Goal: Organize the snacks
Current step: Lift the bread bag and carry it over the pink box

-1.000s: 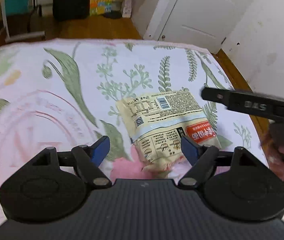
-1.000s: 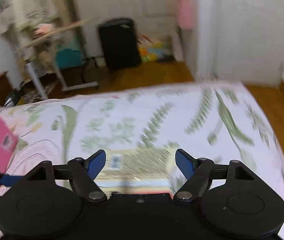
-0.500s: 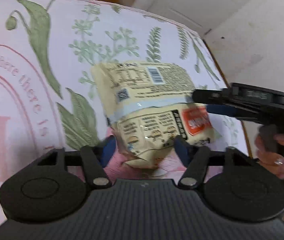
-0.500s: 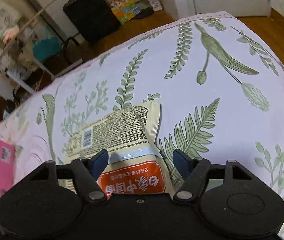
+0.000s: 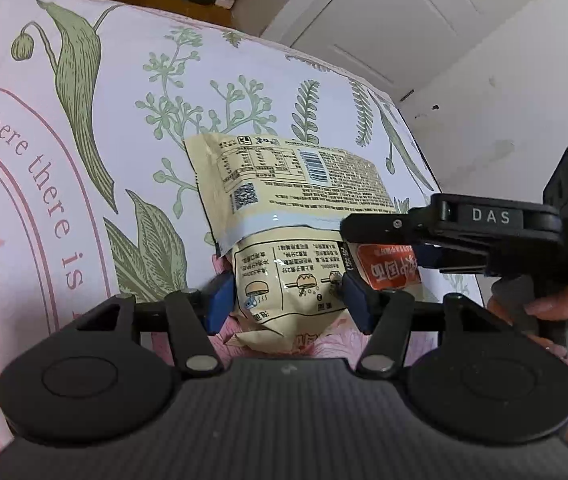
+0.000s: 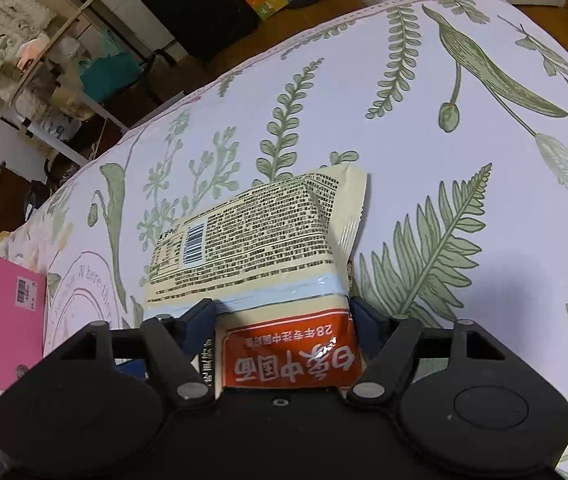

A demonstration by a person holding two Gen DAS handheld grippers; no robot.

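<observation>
The noodle packet (image 5: 296, 216) lies back-up on the floral-clothed desk (image 5: 83, 120), near its right edge; left tool (image 5: 284, 300) clenches its near end, right tool (image 6: 284, 328) grips its orange corner, apparently sharing the lift of a floppy pack

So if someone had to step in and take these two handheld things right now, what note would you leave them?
Left tongs: closed onto the near end of the cream plastic noodle packet with the orange label, pads pressing it.
Right tongs: pads against the packet's orange-label end, jaws just closing, then easing slightly.
The packet lies flat on the fern-print tablecloth. A pink cardboard box sits at the cloth's left edge.
Done: both tongs are on the packet.
Left: lift it and put it away; I cannot see where.
</observation>
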